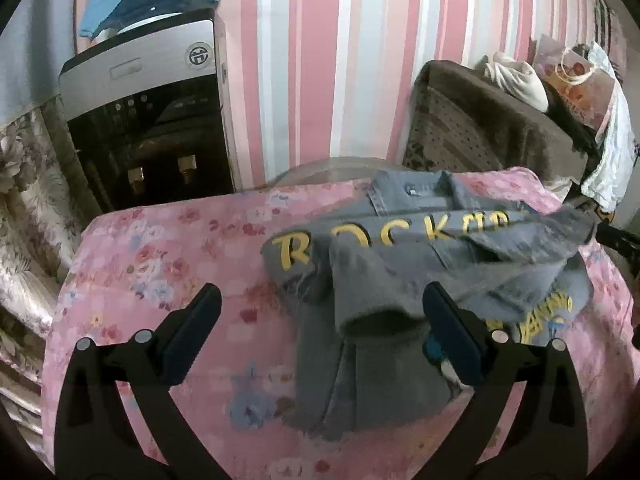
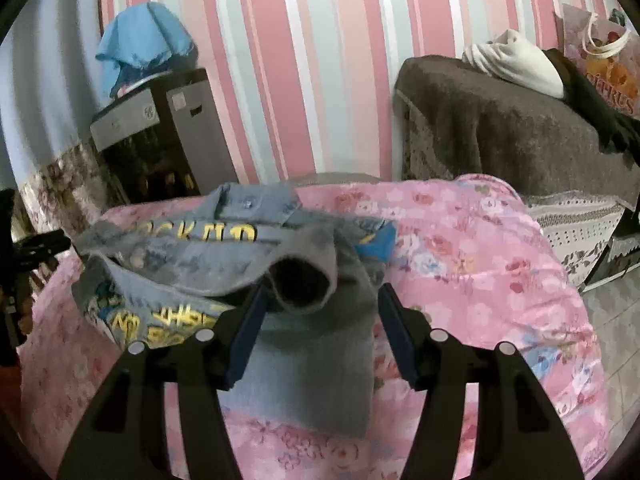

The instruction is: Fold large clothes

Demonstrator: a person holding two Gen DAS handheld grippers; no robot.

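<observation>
Denim jacket (image 1: 420,264) is lying partly folded on the pink floral cover (image 1: 160,280), yellow "ROCK" lettering facing up and both sleeves turned in across the body; the left gripper (image 1: 320,316) is hovering over it with fingers wide apart and nothing between them, one sleeve cuff lying just ahead of the gap. From the other side, the right gripper (image 2: 320,304) is likewise spread and gripping nothing, the open cuff of a sleeve (image 2: 300,276) sitting between its fingertips. Farther back, a water dispenser (image 1: 148,120) and a brown-draped sofa (image 2: 500,128) are standing against the pink striped wall (image 1: 320,60).
</observation>
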